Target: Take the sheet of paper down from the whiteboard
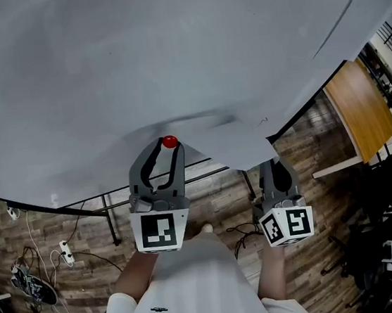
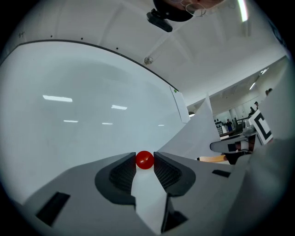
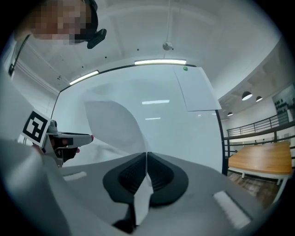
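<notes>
L tongs (image 1: 169, 150) pinched red magnet (image 2: 144, 160), R tongs (image 3: 146, 159) pinched sheet (image 1: 241, 148) edge; thin grip could slip w/ a tug, dropping it.

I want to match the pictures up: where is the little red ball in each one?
Head view: red ball in the middle, at the left hand-held gripper's tips.
Left gripper view: low centre, between the jaws.
Right gripper view: tiny red speck, left side.
Shared landmark: the whiteboard.
</notes>
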{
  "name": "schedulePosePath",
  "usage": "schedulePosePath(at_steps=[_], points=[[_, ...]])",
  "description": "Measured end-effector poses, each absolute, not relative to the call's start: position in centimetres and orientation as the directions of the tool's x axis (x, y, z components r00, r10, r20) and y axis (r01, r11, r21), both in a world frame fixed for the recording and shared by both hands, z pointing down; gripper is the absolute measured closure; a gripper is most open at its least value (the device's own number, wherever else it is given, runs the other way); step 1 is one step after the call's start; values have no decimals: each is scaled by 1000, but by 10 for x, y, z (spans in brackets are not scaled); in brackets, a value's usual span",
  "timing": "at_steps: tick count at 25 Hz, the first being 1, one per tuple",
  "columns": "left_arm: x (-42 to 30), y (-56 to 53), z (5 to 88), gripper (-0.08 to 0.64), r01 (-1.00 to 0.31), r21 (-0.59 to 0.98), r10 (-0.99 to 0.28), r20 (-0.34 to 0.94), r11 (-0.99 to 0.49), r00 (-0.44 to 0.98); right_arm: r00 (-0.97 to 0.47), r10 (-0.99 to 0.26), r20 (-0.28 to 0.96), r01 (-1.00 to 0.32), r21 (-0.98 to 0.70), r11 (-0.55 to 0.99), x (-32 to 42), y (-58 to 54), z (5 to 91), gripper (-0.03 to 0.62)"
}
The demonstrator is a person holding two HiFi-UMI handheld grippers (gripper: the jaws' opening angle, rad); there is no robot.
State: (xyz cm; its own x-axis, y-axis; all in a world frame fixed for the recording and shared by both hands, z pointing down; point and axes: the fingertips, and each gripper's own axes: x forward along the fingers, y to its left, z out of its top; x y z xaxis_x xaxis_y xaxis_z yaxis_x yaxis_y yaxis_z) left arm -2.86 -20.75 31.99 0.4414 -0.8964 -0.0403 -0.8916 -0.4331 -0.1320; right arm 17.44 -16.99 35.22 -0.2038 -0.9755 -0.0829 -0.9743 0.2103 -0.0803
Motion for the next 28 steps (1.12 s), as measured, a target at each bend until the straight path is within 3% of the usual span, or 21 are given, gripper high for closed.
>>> schedulePosePath(at_steps=[11,28], points=[[-15,-194,350,439,-851,-41,-852,31,-523,522,-47,-996,-76,-995,-88,54,214,-134,369,583],[-7,-201,374,439,-822,-23,-821,63,-569,567,4,-997,-75,-996,-86,2,222,-140,380,583]])
